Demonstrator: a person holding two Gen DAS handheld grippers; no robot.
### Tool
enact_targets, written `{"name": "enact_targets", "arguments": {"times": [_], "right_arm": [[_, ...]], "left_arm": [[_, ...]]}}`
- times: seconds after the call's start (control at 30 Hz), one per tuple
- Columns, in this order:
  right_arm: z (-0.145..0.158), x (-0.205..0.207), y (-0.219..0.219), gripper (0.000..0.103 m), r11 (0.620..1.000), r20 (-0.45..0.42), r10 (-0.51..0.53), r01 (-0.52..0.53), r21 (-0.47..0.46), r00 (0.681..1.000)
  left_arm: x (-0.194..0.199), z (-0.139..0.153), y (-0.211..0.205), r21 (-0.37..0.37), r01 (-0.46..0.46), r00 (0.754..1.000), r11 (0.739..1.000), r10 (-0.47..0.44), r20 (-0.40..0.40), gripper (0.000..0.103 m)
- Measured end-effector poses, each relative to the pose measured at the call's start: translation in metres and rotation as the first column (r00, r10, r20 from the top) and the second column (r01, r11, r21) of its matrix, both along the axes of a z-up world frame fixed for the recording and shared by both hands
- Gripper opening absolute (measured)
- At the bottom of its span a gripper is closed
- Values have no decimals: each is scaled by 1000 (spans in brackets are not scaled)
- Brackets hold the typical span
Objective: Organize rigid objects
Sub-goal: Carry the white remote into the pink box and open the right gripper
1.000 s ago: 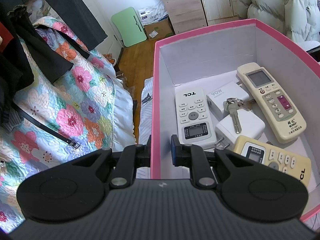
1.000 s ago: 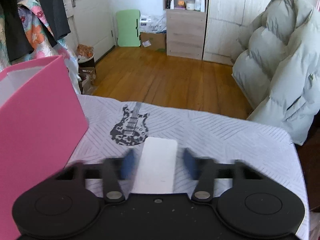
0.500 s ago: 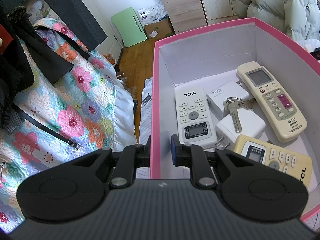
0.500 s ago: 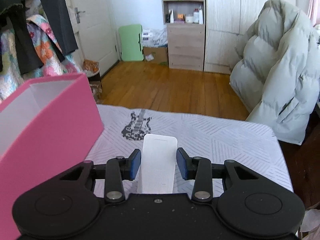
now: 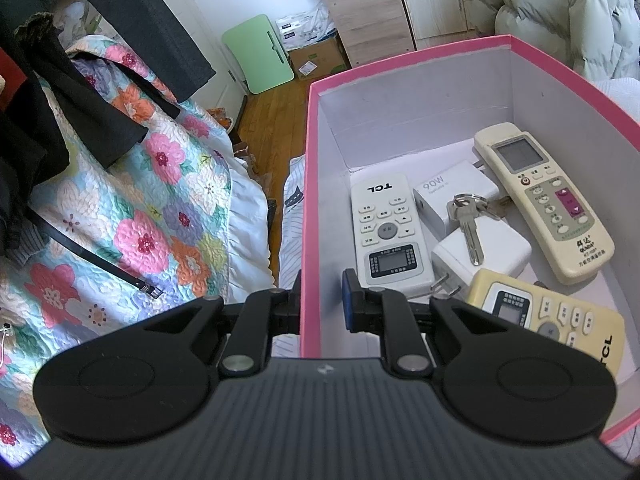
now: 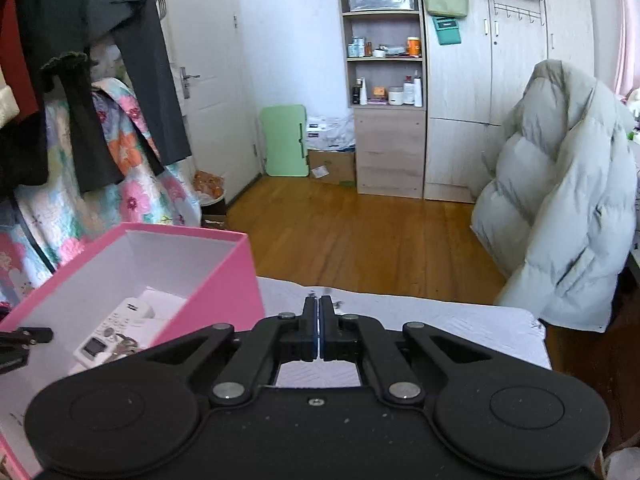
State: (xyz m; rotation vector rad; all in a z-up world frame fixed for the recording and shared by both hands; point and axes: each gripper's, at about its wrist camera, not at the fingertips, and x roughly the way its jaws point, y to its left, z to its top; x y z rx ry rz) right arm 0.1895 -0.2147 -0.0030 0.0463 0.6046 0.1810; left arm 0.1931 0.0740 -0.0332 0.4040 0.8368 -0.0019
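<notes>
My left gripper point(image 5: 322, 298) is shut on the near left wall of the pink box point(image 5: 310, 200), one finger outside and one inside. Inside lie a white TCL remote point(image 5: 386, 232), two white chargers point(image 5: 452, 194), keys point(image 5: 468, 216), a cream remote point(image 5: 544, 200) and a yellowish TCL remote point(image 5: 548, 320). My right gripper point(image 6: 319, 320) is raised above the bed; its jaws are pressed together with nothing showing between them. The pink box point(image 6: 224, 280) stands to its left with the white remote point(image 6: 114, 330) visible inside.
A grey-striped bedspread point(image 6: 460, 324) covers the bed under the box. A floral quilt point(image 5: 140, 216) and dark clothes point(image 6: 100, 80) hang at the left. A puffy grey coat point(image 6: 560, 200) stands at the right. Wooden floor and cabinets point(image 6: 388, 152) lie beyond.
My right gripper held a flat white object low over the bedspread; now it has risen, its jaws have closed together and the white object is out of sight. The left gripper has not moved.
</notes>
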Motion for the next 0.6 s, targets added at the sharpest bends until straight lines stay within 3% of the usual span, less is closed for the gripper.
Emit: {"name": "enact_targets", "arguments": {"times": [0.07, 0.23, 0.33, 0.5, 0.6], "right_arm": [[-7, 7, 1, 5, 999, -48, 44, -45, -16, 998], [-33, 37, -9, 36, 989, -129, 139, -145, -41, 982], [-51, 69, -14, 43, 971, -203, 212, -229, -65, 956], [-72, 111, -8, 55, 905, -287, 347, -399, -148, 893], [-86, 127, -7, 71, 871, -322, 379, -452, -193, 867]], "left_arm": [[0, 0, 0, -1, 1, 1000, 1000, -1, 1, 15], [0, 0, 0, 3, 3, 1000, 1000, -3, 1, 15], [0, 0, 0, 0, 2, 1000, 1000, -2, 1, 15], [1, 0, -1, 1, 1, 1000, 1000, -1, 0, 15], [1, 0, 0, -3, 0, 1000, 1000, 0, 0, 15]]}}
